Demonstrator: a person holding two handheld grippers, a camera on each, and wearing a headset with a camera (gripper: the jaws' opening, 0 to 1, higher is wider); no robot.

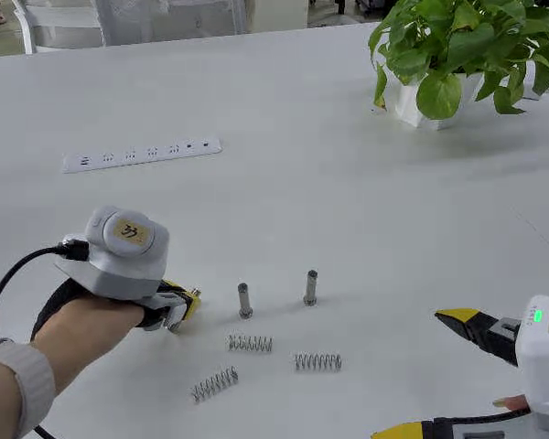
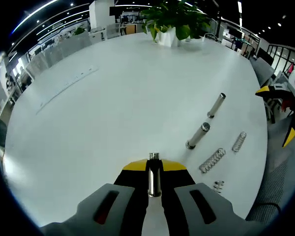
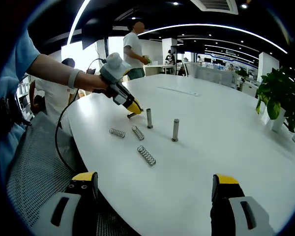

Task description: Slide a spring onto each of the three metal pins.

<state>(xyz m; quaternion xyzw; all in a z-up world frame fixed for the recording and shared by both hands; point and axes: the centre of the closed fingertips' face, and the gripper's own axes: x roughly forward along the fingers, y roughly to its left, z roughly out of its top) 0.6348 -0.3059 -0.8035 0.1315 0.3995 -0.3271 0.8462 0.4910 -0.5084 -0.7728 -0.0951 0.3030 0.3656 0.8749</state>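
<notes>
The left tool [image 1: 181, 309], held in the person's left hand [image 1: 91, 320], sits low over the white bench [image 1: 348, 183] on the left side. Its jaws are pressed together on a metal pin [image 2: 154, 177]. In the left gripper view this held pin lies lengthways between the yellow tips, with its end poking out just past them.

The right tool [image 1: 427, 373] is at the lower right edge of the head view. Its jaws are spread wide with nothing between them, and it is well apart from the parts.

Two more pins stand upright on the bench, and both are bare. The nearer pin [image 1: 244, 300] is just right of the left tool, and the farther pin [image 1: 310, 287] stands beside it, further right.

Three springs lie flat on the bench on the person's side of the standing pins, none touching another. The middle spring [image 1: 250, 343] lies just in front of the nearer pin. The right spring [image 1: 317, 361] lies in front of the farther pin. The left spring [image 1: 214, 384] lies slanted and closest to the person.

A white power strip [image 1: 142, 155] lies farther back on the left. A potted plant [image 1: 457, 50] in a white pot stands at the far right of the bench.
</notes>
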